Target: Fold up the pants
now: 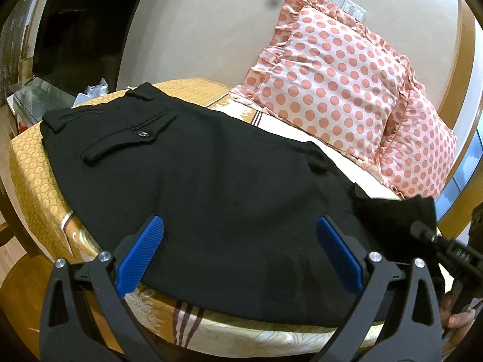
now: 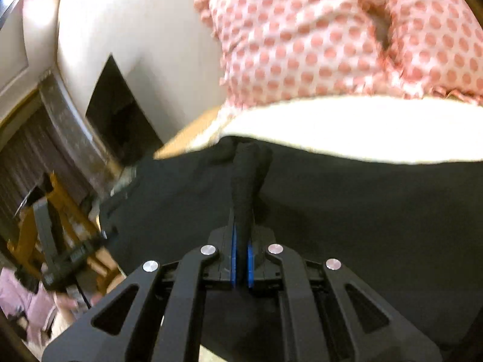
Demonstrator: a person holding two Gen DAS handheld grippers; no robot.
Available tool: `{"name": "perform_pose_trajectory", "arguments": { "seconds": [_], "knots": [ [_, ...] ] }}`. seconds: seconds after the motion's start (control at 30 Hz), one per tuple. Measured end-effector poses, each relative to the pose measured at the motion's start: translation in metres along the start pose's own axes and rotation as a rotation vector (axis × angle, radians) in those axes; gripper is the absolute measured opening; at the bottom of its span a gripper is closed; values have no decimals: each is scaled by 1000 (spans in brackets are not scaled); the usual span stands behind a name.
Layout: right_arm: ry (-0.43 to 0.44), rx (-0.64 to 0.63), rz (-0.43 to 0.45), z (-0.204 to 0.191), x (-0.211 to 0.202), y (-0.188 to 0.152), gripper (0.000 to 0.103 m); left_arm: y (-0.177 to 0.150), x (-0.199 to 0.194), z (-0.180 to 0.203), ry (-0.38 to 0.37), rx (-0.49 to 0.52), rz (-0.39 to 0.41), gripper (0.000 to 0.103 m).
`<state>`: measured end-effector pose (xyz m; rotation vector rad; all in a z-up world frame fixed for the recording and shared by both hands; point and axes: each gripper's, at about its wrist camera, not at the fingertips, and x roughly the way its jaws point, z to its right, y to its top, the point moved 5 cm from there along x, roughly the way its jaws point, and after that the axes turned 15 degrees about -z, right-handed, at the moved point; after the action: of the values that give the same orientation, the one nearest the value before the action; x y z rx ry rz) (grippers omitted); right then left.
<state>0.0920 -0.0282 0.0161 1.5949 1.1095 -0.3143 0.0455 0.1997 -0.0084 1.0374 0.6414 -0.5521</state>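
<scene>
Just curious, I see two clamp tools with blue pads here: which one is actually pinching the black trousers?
The right gripper: its blue pads are shut on a bunched fold of the black trousers. The left gripper stands wide open, gripping nothing.

Black pants (image 1: 211, 175); pink polka-dot pillow (image 1: 329, 69); orange circle-patterned bedsheet (image 1: 33, 187).

Left tongs (image 1: 240, 252) agape, right tongs (image 2: 241, 229) clamped.

My right wrist view is smeared with motion blur, so the polka-dot pillow (image 2: 347, 36) and the clutter at its left edge stay unreadable. In my left view the black pants (image 1: 211, 166) run out of sight behind the left gripper (image 1: 238, 250), and the frame cuts off a hand (image 1: 455, 319) at lower right.
</scene>
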Motion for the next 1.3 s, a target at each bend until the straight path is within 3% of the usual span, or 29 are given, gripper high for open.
{"name": "perform_pose_trajectory", "arguments": {
  "seconds": [0.17, 0.27, 0.43, 0.5, 0.53, 0.6, 0.63, 0.73, 0.83, 0.9, 0.97, 1.03, 1.1, 1.3],
  "knots": [
    [-13, -37, 10, -13, 13, 12, 5, 0, 0, 1, 12, 8, 3, 101],
    [-30, -83, -43, -23, 31, 11, 5, 0, 0, 1, 14, 4, 9, 101],
    [-91, -197, -104, -39, 53, -15, 6, -2, 3, 6, 56, 27, 10, 101],
    [-124, -259, -118, -46, 55, -27, 14, -3, 3, 7, 70, 36, 8, 101],
    [-123, -293, -120, -52, 53, -33, 23, -2, 1, 7, 66, 30, 7, 101],
    [-93, -373, -132, -68, 49, -45, 62, -1, -6, 2, 28, 2, 15, 101],
    [-78, -408, -130, -75, 45, -50, 66, 0, -11, -1, 16, -12, 22, 101],
    [-34, -420, -64, -78, 28, -43, 62, 6, -30, -21, 66, -70, 69, 101],
    [-83, -282, 6, -48, 19, -17, 60, 10, -46, -49, 93, -151, 101, 101],
    [-158, -190, -59, -22, 32, -10, 59, 13, -55, -71, 100, -224, 108, 101],
    [-196, -220, -125, -21, 44, -18, 60, 14, -59, -88, 94, -279, 107, 101],
    [-151, -307, -169, -39, 44, -27, 60, 18, -60, -99, 80, -317, 100, 101],
    [-167, -330, -155, -44, 41, -32, 63, 23, -57, -107, 76, -341, 83, 100],
    [-47, -232, -153, -28, 30, -23, 64, 48, -44, -125, 16, -399, 31, 99]
  ]
}}
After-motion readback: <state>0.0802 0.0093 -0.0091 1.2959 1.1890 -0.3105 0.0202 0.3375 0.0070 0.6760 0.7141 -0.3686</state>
